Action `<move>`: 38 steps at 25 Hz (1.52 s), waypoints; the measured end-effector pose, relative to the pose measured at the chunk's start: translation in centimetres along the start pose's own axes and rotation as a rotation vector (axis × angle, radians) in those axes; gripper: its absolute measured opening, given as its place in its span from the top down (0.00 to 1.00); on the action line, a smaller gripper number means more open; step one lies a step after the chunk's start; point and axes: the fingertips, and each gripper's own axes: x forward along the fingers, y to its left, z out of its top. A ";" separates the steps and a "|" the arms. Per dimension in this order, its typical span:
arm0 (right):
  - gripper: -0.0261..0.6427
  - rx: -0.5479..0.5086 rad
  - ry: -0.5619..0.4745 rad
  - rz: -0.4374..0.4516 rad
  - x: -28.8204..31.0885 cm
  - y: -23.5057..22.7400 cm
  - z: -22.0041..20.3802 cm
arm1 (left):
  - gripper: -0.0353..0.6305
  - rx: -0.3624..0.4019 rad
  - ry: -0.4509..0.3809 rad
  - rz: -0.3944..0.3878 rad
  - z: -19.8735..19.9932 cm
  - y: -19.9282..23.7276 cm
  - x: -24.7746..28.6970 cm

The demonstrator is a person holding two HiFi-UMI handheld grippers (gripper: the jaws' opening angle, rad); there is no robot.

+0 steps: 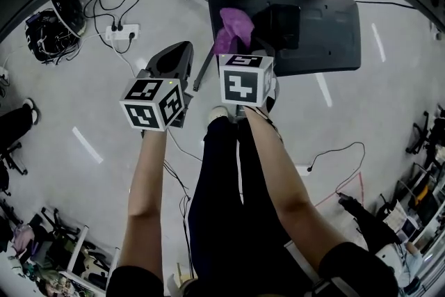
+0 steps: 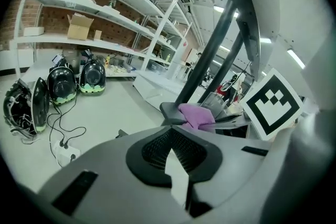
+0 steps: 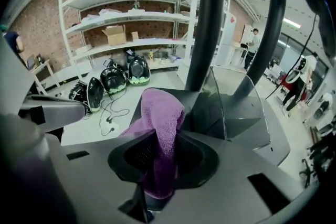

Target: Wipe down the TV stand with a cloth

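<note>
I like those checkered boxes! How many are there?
2. The left cube sits above the left arm; the right cube sits near the purple cloth. None seems hidden.

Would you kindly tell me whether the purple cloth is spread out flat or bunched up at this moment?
Bunched up: the purple cloth rises as a crumpled wad from the right claw, which is shut on it.

**Operator:** What is obscured at the TV stand?
**Technician:** Its poles run off the top edge. Above its base, the cloth's lower end vanishes inside the right gripper.
</note>
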 end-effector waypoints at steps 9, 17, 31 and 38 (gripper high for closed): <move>0.81 -0.043 -0.043 -0.147 -0.5 -1.3 -0.4 | 0.94 -0.001 0.016 -0.009 -0.9 -0.5 -0.2; 0.81 -0.013 -0.081 -0.023 -3.0 0.4 -0.2 | 0.94 0.001 0.019 -0.007 -1.6 -0.9 -1.0; 0.81 0.101 -0.159 0.087 -11.5 -9.5 -0.6 | 0.94 0.008 -0.017 -0.078 -1.0 -10.7 3.1; 0.81 0.132 -0.114 0.040 -11.4 -18.1 -1.1 | 0.94 -0.009 -0.028 -0.097 -0.7 -16.6 6.2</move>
